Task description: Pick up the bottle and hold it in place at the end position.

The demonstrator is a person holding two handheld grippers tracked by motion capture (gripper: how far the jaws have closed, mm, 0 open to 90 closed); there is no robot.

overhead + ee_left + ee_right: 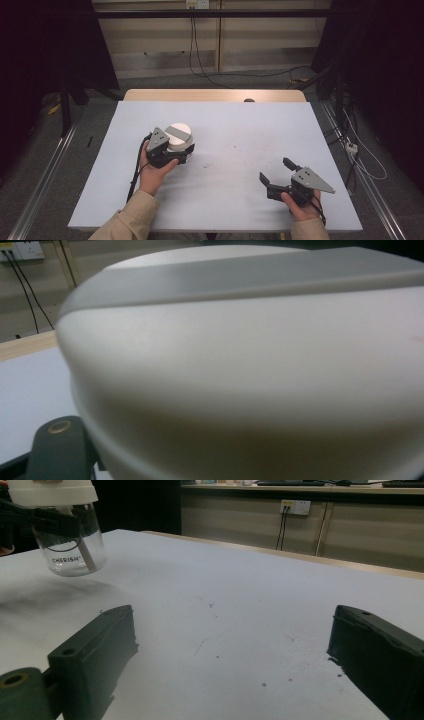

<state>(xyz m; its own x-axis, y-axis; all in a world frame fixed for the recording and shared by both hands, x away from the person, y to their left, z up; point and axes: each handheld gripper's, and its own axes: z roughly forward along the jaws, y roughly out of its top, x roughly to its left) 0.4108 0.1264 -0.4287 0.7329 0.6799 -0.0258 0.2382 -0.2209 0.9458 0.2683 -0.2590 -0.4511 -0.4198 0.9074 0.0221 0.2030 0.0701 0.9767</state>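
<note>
The left gripper (184,151) has its fingers clamped on a clear jar (75,547) with a white lid (178,136), just under the lid, and holds it lifted clear of the counter (235,135) at the left-middle. The right gripper (276,174) rests low over the counter's near right part, well apart from the jar, its fingers (95,650) spread wide with nothing between them.

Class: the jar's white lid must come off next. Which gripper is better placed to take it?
Right. The right gripper is open and free, while the left gripper is shut on the jar, holding it clear of the table.
</note>
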